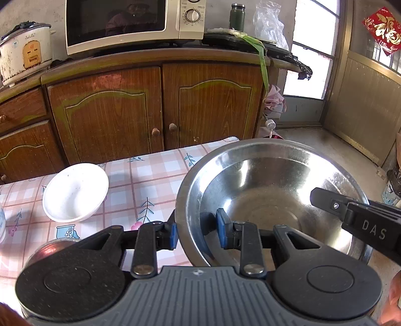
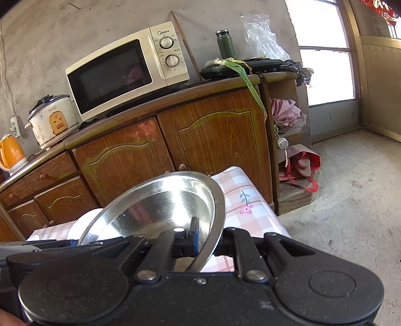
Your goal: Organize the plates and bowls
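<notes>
A large steel bowl [image 1: 270, 190] is held up over the right end of the table, tilted in the right wrist view [image 2: 160, 203]. My left gripper [image 1: 196, 232] is shut on its near rim, one blue pad [image 1: 221, 225] inside the wall and one outside. My right gripper [image 2: 210, 240] is shut on the bowl's right rim, and its black finger also shows in the left wrist view [image 1: 325, 200]. A white bowl [image 1: 75, 193] sits upright and empty on the pink checked tablecloth [image 1: 150, 180], to the left of the steel bowl. In the right wrist view the white bowl [image 2: 82, 223] is mostly hidden behind it.
A wooden cabinet [image 1: 155, 105] stands just behind the table, with a microwave [image 1: 130, 22], a rice cooker [image 1: 25, 55] and a green flask [image 1: 236, 16] on top. A round metal item [image 1: 52, 248] lies under my left gripper. Bare concrete floor [image 2: 351, 200] lies right of the table edge.
</notes>
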A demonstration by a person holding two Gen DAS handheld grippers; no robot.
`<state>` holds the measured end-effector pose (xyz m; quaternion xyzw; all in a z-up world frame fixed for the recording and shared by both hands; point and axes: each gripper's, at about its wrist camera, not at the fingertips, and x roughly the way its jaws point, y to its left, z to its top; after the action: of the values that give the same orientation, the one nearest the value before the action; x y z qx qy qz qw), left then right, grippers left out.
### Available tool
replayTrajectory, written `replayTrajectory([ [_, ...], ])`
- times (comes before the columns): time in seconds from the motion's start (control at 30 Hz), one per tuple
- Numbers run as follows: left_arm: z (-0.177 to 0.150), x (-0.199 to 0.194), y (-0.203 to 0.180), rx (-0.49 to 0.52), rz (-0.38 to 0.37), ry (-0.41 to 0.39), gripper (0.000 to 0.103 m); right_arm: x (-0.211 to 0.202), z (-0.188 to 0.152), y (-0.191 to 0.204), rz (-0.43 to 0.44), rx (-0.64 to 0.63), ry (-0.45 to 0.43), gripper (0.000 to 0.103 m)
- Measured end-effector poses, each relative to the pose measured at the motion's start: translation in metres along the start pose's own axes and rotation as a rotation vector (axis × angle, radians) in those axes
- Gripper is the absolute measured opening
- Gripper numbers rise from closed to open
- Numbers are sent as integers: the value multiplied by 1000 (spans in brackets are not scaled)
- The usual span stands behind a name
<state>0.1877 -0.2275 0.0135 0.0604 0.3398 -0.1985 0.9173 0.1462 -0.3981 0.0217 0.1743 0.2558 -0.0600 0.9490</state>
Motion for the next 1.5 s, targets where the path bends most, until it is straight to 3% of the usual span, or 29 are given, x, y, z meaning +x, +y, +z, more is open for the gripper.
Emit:
replayTrajectory([
  [1.5,-41,-57,-26,68,12,-24,31,-77,-35,-7,-20,27,-23,13],
])
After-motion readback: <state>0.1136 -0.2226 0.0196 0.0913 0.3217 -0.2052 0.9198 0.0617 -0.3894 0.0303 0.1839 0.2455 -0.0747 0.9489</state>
